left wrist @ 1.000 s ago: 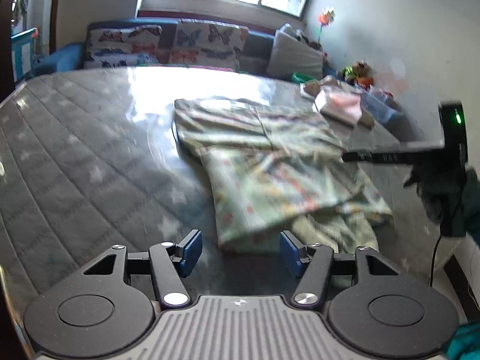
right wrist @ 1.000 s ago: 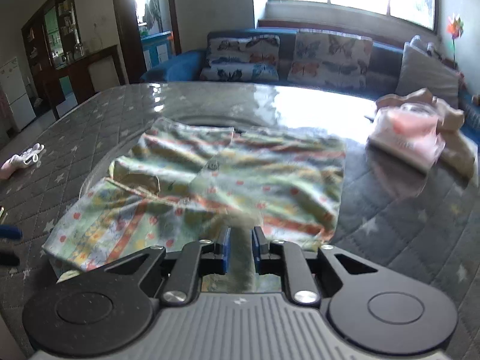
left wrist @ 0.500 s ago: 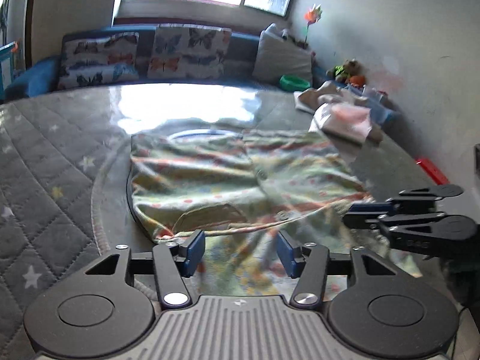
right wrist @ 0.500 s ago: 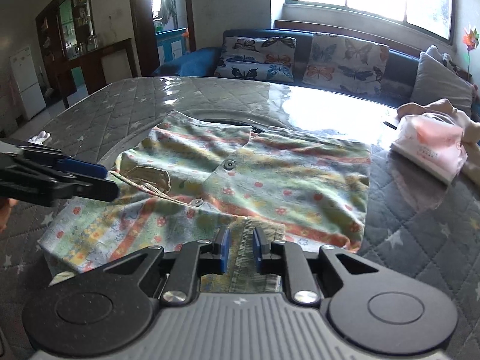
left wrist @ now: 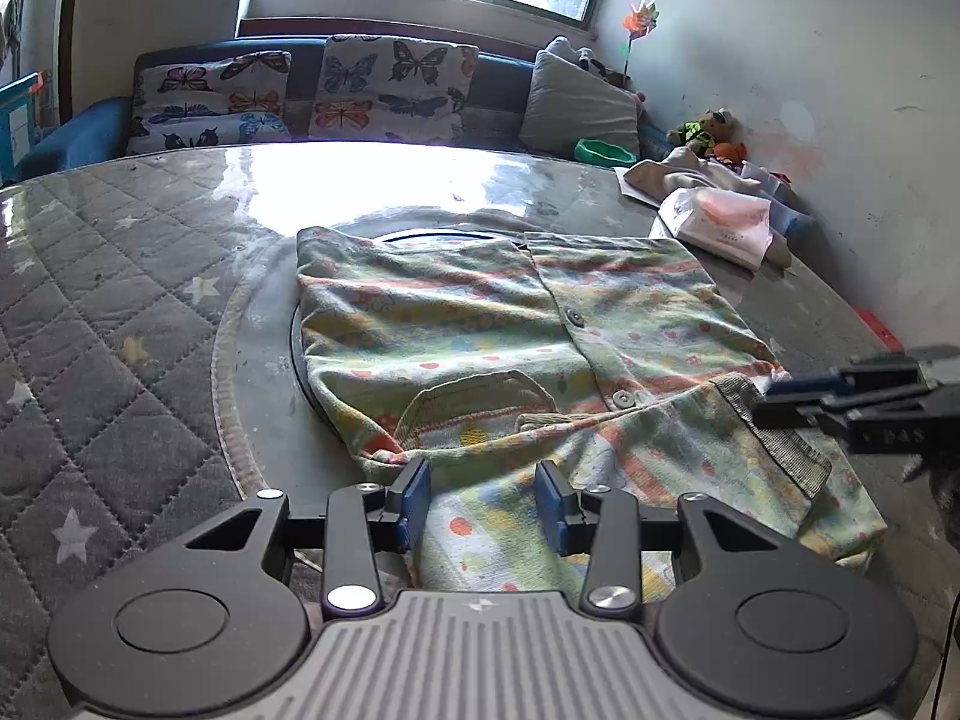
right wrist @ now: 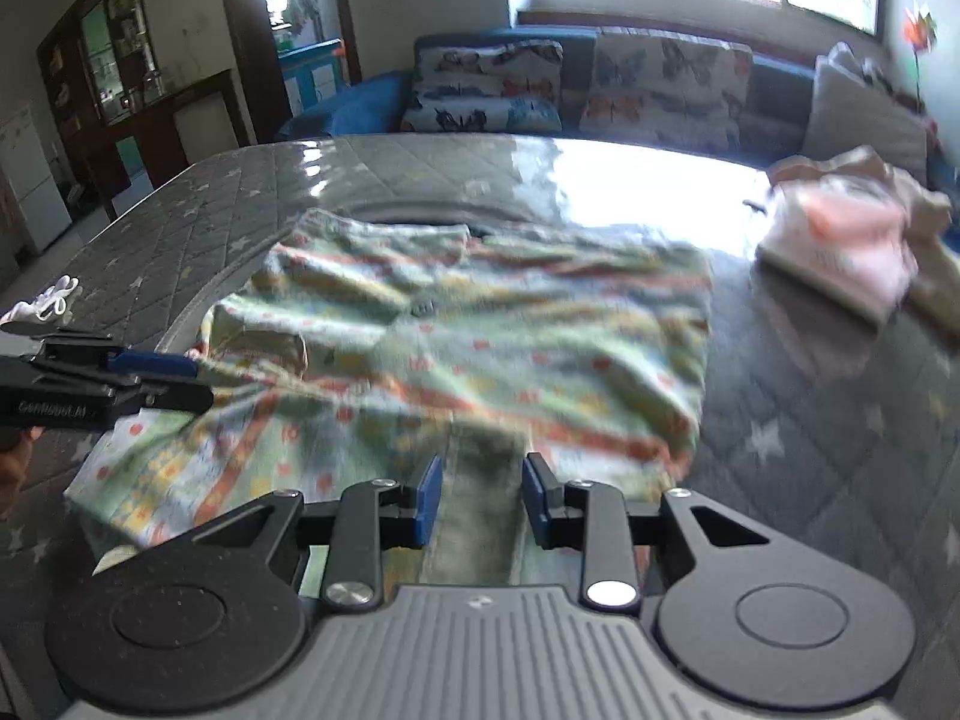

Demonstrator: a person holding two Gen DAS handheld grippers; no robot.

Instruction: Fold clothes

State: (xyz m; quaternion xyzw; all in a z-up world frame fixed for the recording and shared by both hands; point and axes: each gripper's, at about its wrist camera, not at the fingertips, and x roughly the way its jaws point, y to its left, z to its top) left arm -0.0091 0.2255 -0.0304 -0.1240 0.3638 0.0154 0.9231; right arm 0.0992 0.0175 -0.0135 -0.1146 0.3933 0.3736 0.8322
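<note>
Left gripper [left wrist: 483, 501], right gripper [right wrist: 480, 501]: black linkages, blue pads, silver screws, ribbed grey housing.

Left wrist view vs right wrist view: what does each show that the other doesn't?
Left wrist only: a green bowl, stuffed toys by the wall, and the shirt's buttons in sharp detail.
Right wrist only: a dark cabinet, a doorway and a white glove at the table's edge.
Both: the patterned shirt on the table, the butterfly cushions, the pink packet.
</note>
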